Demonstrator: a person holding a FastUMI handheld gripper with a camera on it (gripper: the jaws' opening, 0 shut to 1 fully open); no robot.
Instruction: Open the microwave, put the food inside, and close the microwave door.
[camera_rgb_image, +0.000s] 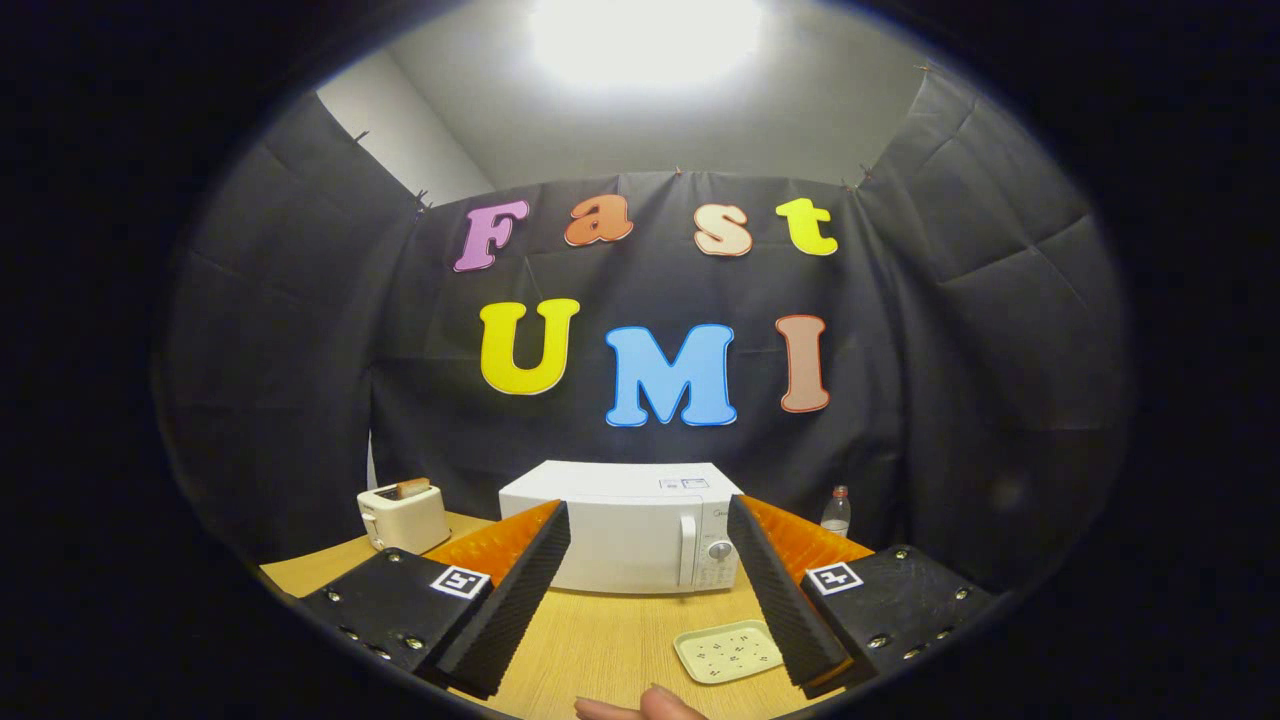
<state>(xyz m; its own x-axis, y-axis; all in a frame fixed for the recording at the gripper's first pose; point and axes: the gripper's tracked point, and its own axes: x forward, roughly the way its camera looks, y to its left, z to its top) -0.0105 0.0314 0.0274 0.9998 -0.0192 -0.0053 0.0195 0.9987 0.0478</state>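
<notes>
A white microwave (625, 535) stands at the back of the wooden table (610, 635), its door shut and its handle and dials on its right side. A pale square plate (727, 651) lies on the table in front of the microwave, close to the right finger. My gripper (648, 525) is open, held well short of the microwave, with nothing between its fingers. Beyond the gap between the fingers I see the microwave front.
A cream toaster (403, 515) with bread in its slot stands left of the microwave. A small clear bottle (836, 512) stands to the microwave's right. A person's fingertips (640, 708) rest at the table's near edge. Black cloth walls close in the booth.
</notes>
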